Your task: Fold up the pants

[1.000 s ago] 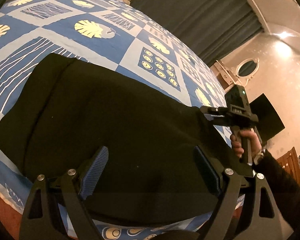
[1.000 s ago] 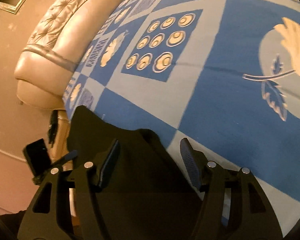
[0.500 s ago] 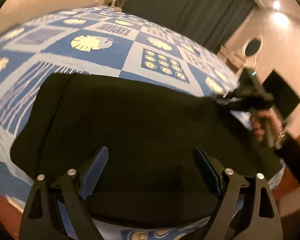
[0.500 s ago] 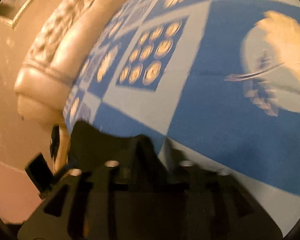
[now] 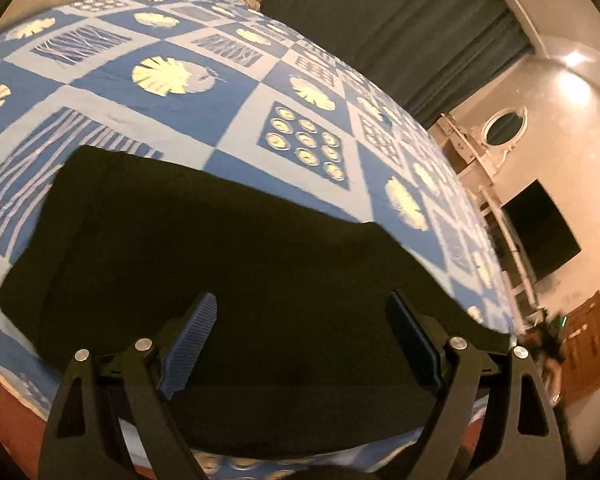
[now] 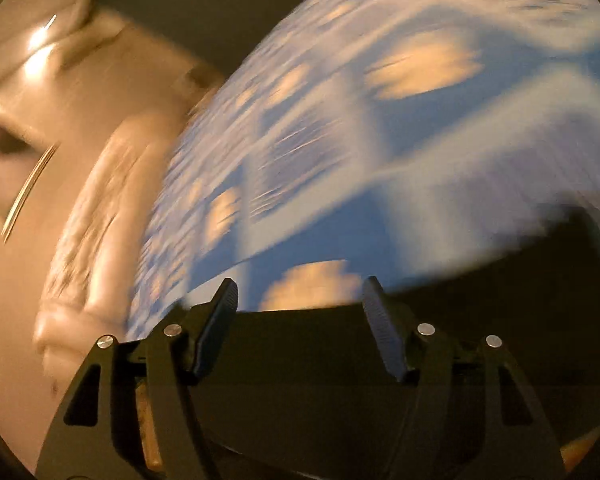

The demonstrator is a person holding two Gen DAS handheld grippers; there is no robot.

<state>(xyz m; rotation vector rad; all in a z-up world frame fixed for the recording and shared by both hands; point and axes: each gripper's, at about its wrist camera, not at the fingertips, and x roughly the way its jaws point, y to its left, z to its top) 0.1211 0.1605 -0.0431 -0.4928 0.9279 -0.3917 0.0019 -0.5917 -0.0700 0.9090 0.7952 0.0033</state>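
Observation:
The black pants lie folded flat in a broad slab on the blue patterned bedspread, near the bed's front edge. My left gripper is open and empty, hovering just above the near part of the pants. My right gripper is open and empty. Its view is heavily motion-blurred. The pants show as a dark mass below and to the right of it. The right gripper and the hand holding it appear blurred at the far right of the left wrist view, beyond the bed's corner.
The bedspread covers the whole bed. A padded cream headboard stands on the left in the right wrist view. Dark curtains, a round mirror, a dark screen and a wooden cabinet lie beyond the bed.
My right gripper closed on the pants' edge, then opened and swung away off the bed's corner, fast enough to blur its view. The pants' right end now lies flat. My left gripper stayed open.

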